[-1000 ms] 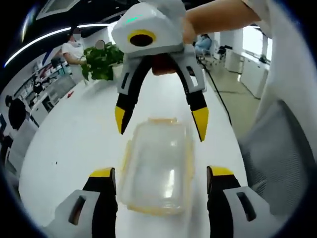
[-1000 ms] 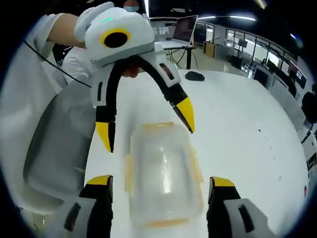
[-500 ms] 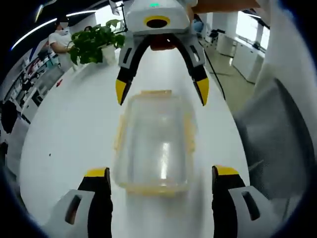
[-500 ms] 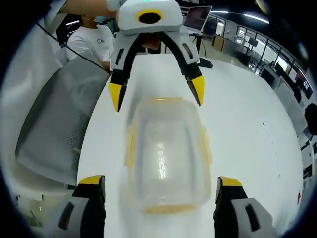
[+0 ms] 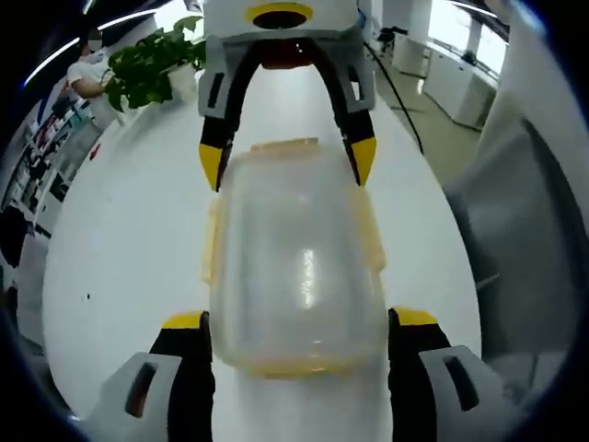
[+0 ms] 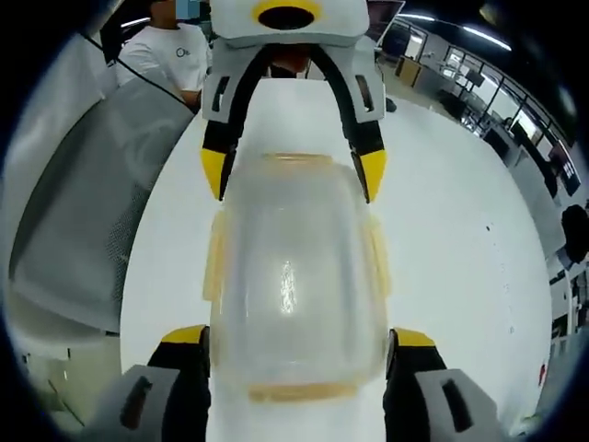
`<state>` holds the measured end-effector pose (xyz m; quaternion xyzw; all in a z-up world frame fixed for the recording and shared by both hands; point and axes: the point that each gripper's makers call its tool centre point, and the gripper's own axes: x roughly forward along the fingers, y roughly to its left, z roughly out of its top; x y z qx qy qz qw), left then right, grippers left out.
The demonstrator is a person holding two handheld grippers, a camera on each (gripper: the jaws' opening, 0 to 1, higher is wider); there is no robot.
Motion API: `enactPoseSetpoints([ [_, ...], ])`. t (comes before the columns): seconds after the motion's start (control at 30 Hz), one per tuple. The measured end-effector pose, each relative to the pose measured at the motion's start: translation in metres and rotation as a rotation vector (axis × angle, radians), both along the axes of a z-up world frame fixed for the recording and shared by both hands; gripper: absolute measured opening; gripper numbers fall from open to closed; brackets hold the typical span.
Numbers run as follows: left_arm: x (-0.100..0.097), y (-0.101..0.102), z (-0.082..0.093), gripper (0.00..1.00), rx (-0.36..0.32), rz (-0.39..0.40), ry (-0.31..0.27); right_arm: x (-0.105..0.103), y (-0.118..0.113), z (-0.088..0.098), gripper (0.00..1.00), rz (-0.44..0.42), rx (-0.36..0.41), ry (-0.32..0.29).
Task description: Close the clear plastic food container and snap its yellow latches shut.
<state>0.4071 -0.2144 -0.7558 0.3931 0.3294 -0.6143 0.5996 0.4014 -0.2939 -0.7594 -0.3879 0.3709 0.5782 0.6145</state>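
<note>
Container [image 5: 293,262] of clear plastic, lid on and yellow latches [image 5: 212,241] showing along its sides, lies on the white table [image 5: 120,230] between my two tools, which face each other across its length. In the left gripper view, my left gripper [image 5: 299,324] has its yellow-tipped jaws spread wide to either side of the box's near end, close against its corners, though I cannot tell whether they touch; the right gripper [image 5: 285,158] comes in from the far end, also spread wide, its tips at the far corners. The right gripper view gives the mirror of this: the container [image 6: 294,281] between the right gripper [image 6: 296,343] in front and the left gripper [image 6: 293,173] beyond. A potted plant [image 5: 147,69] stands at the table's far end, and a person in a white shirt [image 6: 173,55] is behind the table.
</note>
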Motion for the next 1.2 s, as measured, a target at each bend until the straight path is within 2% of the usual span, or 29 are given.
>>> enactPoseSetpoints([
  [0.3, 0.000, 0.004, 0.002, 0.75, -0.007, 0.003, -0.015, 0.000, 0.001, 0.000, 0.76, -0.001, -0.009, -0.001],
  [0.53, -0.004, 0.017, 0.001, 0.75, -0.015, 0.001, -0.013, -0.005, 0.016, -0.001, 0.76, -0.004, -0.018, -0.005],
  [0.77, -0.011, 0.047, 0.000, 0.75, -0.004, 0.004, -0.014, -0.011, 0.047, -0.001, 0.76, 0.004, -0.007, -0.005],
  [0.93, -0.017, 0.076, 0.000, 0.75, 0.015, 0.009, -0.014, -0.016, 0.074, -0.001, 0.76, 0.014, 0.004, 0.001],
  [1.2, -0.020, 0.117, -0.001, 0.75, 0.020, 0.024, -0.015, -0.020, 0.114, -0.001, 0.76, 0.032, -0.018, -0.005],
])
